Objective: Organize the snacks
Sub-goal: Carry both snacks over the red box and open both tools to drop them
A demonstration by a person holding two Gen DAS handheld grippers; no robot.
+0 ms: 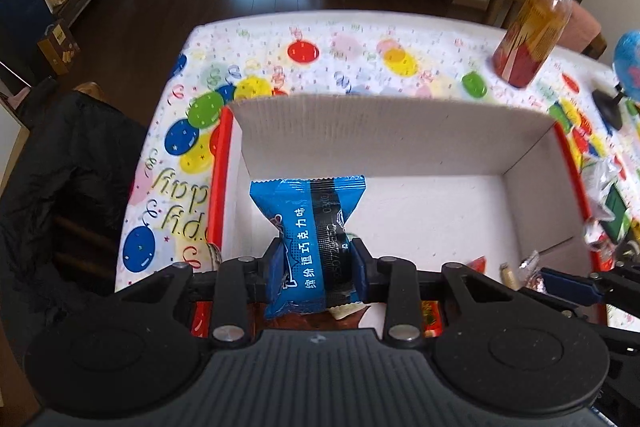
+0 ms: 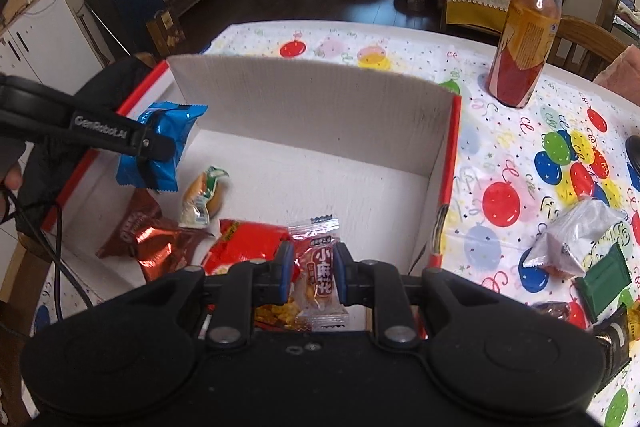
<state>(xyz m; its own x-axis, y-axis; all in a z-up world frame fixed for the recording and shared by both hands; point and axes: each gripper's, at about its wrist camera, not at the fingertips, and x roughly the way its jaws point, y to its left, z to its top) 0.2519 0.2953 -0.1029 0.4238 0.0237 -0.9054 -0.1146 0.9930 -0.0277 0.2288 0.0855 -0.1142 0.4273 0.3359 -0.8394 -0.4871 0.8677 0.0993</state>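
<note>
L tool (image 1: 316, 263) clamps 1 blue foil snack packet (image 1: 306, 227), long axis 12–6, over white cardboard box w/ red rim (image 1: 400, 143). R tool (image 2: 310, 273) grips 1 clear red-label twist-snack sachet (image 2: 320, 267), upright. In box: 3 snacks at 6–8. Tabletop (image 2: 500, 147): 1 juice bottle (image 2: 524, 47) at 1.

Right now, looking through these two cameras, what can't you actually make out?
- Right wrist view: snacks at the cardboard box's near end, hidden behind the right gripper.
- Left wrist view: bottom of the blue packet, hidden behind the left gripper.
- Left wrist view: globe, cut by the right edge.
</note>
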